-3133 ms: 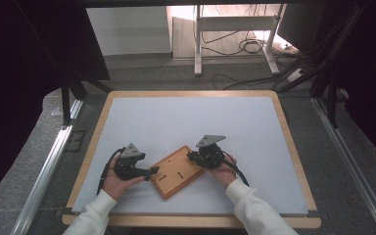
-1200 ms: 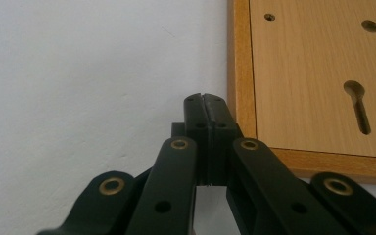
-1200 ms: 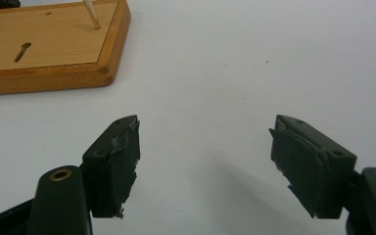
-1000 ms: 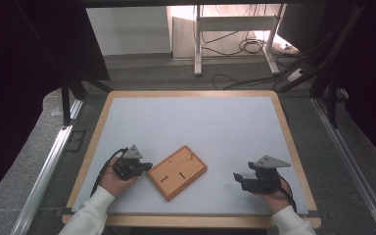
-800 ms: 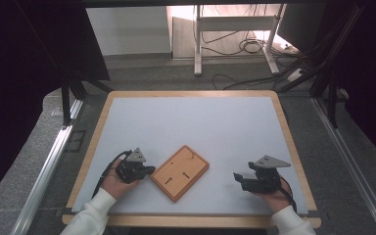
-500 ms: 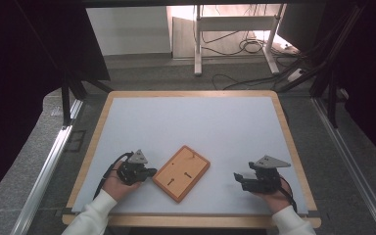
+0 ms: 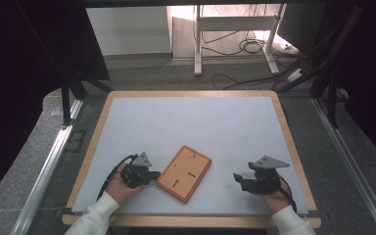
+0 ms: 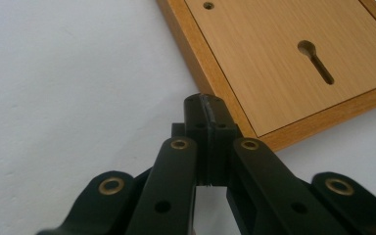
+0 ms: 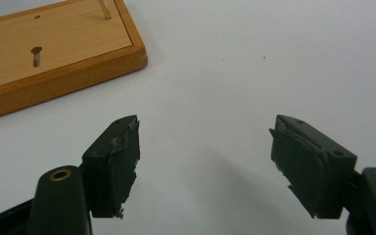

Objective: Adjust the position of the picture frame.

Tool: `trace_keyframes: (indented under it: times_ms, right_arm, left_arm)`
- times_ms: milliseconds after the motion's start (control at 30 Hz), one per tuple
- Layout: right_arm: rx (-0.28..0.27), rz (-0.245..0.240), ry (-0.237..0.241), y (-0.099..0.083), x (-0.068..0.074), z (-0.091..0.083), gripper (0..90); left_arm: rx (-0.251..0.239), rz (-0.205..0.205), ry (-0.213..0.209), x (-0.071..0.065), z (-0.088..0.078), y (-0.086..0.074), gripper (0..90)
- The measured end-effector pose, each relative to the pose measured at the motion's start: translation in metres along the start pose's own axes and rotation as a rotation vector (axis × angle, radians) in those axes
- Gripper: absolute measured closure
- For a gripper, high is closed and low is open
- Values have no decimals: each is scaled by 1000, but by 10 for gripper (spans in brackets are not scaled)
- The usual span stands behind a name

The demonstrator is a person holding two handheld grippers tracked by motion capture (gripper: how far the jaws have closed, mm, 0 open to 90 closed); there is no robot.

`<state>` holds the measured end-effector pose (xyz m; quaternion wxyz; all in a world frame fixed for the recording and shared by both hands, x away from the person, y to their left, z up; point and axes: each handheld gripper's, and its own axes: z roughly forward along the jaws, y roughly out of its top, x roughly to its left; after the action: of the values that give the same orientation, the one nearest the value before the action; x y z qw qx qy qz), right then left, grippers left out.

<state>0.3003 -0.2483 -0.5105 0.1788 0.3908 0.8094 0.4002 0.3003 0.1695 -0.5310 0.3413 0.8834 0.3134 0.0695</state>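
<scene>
Near edge of table (image 7: 142, 117), person's side: two forearms in white sleeves come in from below, one gripper in each hand.

Left gripper (image 7: 152, 175), low on the left: jaws clenched tight together, nothing between them. In its own view the closed tips (image 8: 208, 110) sit just at the frame's long edge, near a corner; touching or a hair off, cannot tell.

Right gripper (image 7: 238, 179), low on the right: jaws released, standing wide, only bare white tabletop between the pads (image 9: 120, 161). Well apart from the frame.

Between the two, slightly further in: wooden frame (image 7: 184, 173), lying flat, back side up, turned at an angle to the table edges. Keyhole slots (image 8: 316, 59) show in its back panel.

Beyond: bare white surface with wooden border. Past that, grey floor, white stand (image 7: 235, 24), cables (image 7: 247, 46).
</scene>
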Motion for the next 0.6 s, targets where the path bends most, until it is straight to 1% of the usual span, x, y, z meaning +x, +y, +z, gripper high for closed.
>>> trace_keyframes:
  times_ms: [33, 100, 167, 200, 367, 600]
  right_arm:
    - [-1, -1, 0, 0, 0, 0, 270]
    - [-1, -1, 0, 0, 0, 0, 270]
    - [0, -2, 1, 0, 0, 0, 270]
    - [1, -3, 1, 0, 0, 0, 270]
    - [4, -8, 1, 0, 1, 1, 270]
    - [11, -12, 0, 0, 1, 3, 270]
  left_arm:
    - [-3, -1, -5, -3, 0, 0, 900]
    - [3, 11, -18, -7, 1, -1, 900]
    - [14, 34, -29, -14, 4, -1, 900]
    - [13, 40, -29, -16, 4, -1, 900]
    - [12, 67, -52, -29, 10, 5, 900]
    - [8, 89, -76, -39, 17, 12, 900]
